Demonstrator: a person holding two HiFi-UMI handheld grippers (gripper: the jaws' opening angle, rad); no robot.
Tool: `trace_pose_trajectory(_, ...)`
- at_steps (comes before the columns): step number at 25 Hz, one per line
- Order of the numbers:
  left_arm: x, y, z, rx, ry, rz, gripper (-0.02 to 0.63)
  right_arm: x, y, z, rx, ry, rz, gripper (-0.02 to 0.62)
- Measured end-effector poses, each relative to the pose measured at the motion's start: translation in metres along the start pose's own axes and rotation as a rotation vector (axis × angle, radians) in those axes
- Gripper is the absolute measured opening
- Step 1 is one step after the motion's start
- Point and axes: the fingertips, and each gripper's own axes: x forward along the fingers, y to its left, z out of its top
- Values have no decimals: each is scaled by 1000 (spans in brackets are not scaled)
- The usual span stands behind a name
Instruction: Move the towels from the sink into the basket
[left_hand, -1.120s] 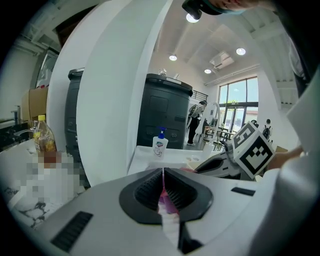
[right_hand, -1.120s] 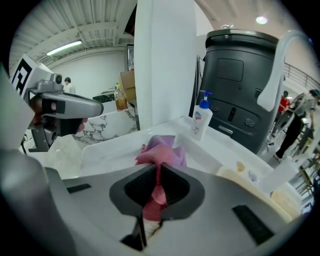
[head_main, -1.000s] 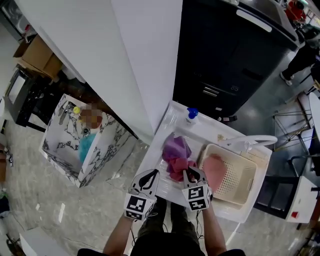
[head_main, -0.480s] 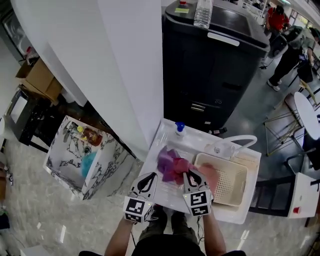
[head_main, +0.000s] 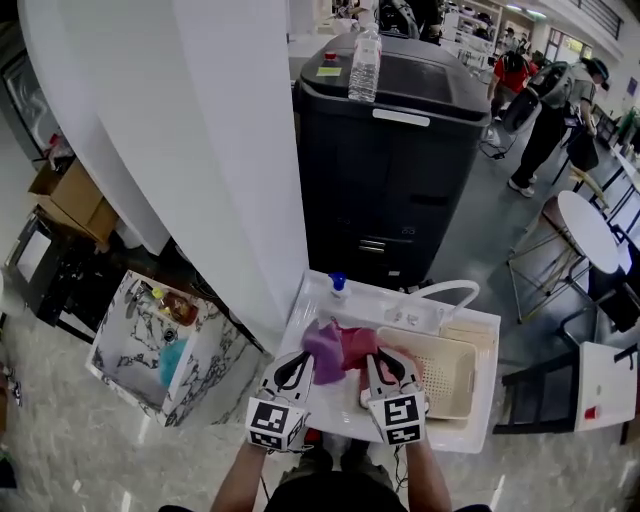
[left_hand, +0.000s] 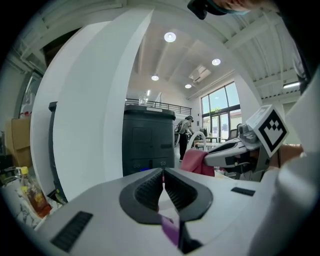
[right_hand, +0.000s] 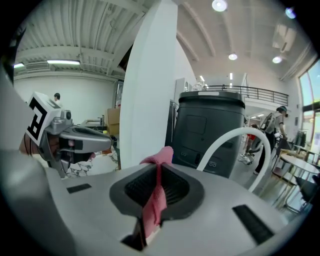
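Head view: sink (head_main: 338, 408) at 6 o'clock of frame, basket (head_main: 452, 378) on its 3 o'clock side. Left gripper (head_main: 303, 354) carries a purple towel (head_main: 322, 352), right gripper (head_main: 378, 356) a dark pink towel (head_main: 358, 344). The two towels bunch together at 12 o'clock of the grippers, over the sink bowl, not over the basket. Pale pink patch (head_main: 402, 360) at the basket's 9 o'clock end, half behind the right gripper. Probably a towel already in, can't confirm. The bit of bowl that shows between the grippers looks bare.

Left gripper view: jaws together, a scrap of purple towel (left_hand: 170, 229) pinched low between them. Dark pink towel (left_hand: 196, 162) at 3 o'clock, hanging off the right gripper.

Right gripper view: jaws clamped on a fold of dark pink towel (right_hand: 154, 202), which runs through the gap and pokes out past the tips. Left gripper at 9 o'clock.

Status, my read: both towels gripped and clear of the bowl. Left to do: carry them toward 3 o'clock over the basket and let go. Likely the last load.
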Motion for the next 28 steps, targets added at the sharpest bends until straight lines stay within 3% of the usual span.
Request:
trace_pose_trajectory(11, 27, -39, 23, 51, -36, -110, 17, -34, -44, -4, 67, -33, -138, 44)
trace_pose_trajectory(21, 62, -91, 20, 70, -14, -245, 17, -75, -99, -39, 145, 5, -295, 46)
trace_pose_trajectory(28, 81, -122, 10, 75, 18, -307, 17, -95, -126, -74, 194, 54, -359, 44)
